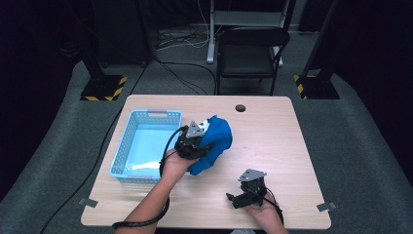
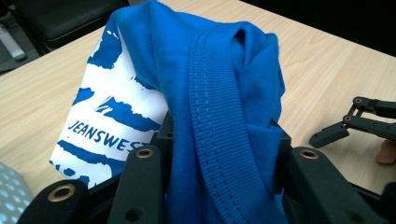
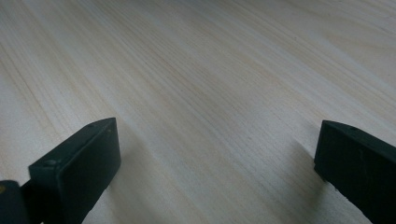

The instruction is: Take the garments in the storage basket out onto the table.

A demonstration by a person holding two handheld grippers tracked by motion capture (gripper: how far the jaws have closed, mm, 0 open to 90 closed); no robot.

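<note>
**High view: one blue garment clamped in the left gripper, right gripper wide apart over bare wood**

High view shows a bunched blue T-shirt (image 1: 218, 139) near the middle of the wooden table (image 1: 272, 146), lying just ahead and to the right of the left gripper (image 1: 194, 140). In the left gripper view the shirt (image 2: 219, 93) is pinched between the two black jaws, closed tightly on a thick fold with a ribbed hem running down through them. A white printed panel (image 2: 107, 116) reading "JEANSWEST" hangs on the gripper's left side.

The left hand (image 1: 174, 163) reaches forward from the bottom edge, its forearm angled up and to the right, a cable looping beneath it. The right hand (image 1: 260, 210) sits low near the table's front edge, holding the right gripper (image 1: 238, 199) with its jaws pointing left, well apart from the shirt. In the right gripper view the jaws stand spread wide with nothing but wood grain between them.

Much of the shirt's shape is lost in its folds, and the left gripper covers its near side. The forearms are cut off by the frame's bottom edge.

Counted: one shirt, two grippers, one light blue basket (image 1: 127, 146) just left of the left gripper, one black chair (image 1: 251, 53) beyond the table.
</note>
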